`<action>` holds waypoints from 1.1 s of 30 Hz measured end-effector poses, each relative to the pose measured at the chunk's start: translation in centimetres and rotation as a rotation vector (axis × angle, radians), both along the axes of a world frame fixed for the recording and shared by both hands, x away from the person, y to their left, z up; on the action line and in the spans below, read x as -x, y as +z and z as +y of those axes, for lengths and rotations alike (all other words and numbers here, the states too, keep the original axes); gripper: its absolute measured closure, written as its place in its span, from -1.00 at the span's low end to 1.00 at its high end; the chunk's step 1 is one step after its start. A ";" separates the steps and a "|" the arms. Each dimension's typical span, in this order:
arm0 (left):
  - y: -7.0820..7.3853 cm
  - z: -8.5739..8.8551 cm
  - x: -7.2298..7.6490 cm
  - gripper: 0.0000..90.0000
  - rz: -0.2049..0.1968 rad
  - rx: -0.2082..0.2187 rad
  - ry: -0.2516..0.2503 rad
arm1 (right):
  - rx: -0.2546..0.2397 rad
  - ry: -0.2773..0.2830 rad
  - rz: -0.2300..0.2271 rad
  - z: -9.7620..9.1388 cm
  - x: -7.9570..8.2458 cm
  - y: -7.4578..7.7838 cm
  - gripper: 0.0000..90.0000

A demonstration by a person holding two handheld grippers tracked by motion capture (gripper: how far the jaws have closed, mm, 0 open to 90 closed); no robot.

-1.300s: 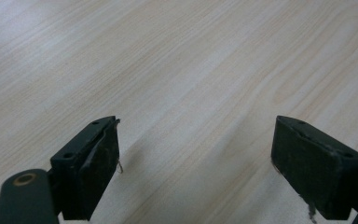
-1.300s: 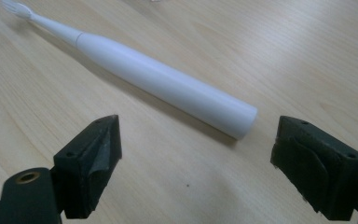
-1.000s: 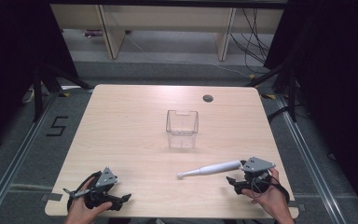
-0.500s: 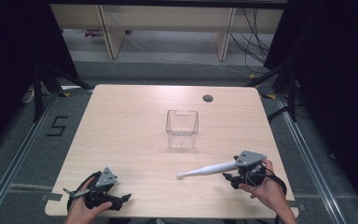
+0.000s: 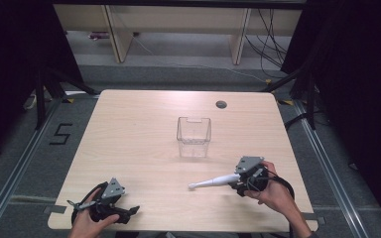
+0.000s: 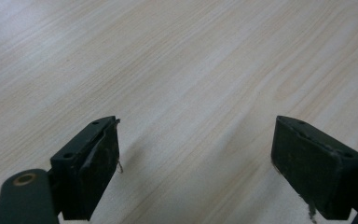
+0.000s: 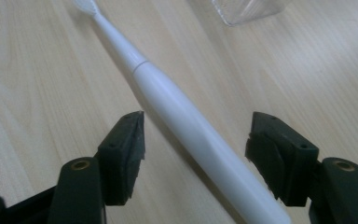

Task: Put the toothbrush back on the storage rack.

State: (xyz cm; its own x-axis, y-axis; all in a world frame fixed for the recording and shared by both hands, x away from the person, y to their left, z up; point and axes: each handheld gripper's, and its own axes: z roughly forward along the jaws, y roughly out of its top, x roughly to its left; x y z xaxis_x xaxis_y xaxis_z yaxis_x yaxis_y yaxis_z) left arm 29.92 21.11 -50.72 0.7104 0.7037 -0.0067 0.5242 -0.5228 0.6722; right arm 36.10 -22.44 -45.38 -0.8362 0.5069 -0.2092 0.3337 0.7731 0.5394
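The toothbrush (image 5: 213,182) lay flat on the desk (image 5: 139,144) near the front right corner, its bristled head pointing toward the middle of the front edge and its thick handle running back into the right gripper (image 5: 243,182). In the right gripper view the white handle (image 7: 186,116) passed between the two black jaws with a gap on each side; neither pad pressed on it. Those jaws had just been closing and stood about half apart, with the handle between them but not yet clamped. A hand (image 5: 273,196) held that gripper just inside the right edge, a cable looping off behind it.

Beyond the brush, toward the middle of the desk, stood a clear box (image 5: 194,136), upright and apart from everything else; its lower corner showed at the top of the right gripper view (image 7: 247,10). A small round hole (image 5: 221,104) sat near the back edge.

At the front left corner the left gripper (image 5: 121,212) rested in the other hand (image 5: 87,223), low over the wood. Its jaws stood wide in the left gripper view (image 6: 196,154), with bare desk between them.
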 end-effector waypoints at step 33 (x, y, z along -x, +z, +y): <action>0.0 0.0 0.0 -0.67 -0.006 -0.007 -0.010 | 0.228 0.202 0.126 3.6 -3.5 -1.2 0.28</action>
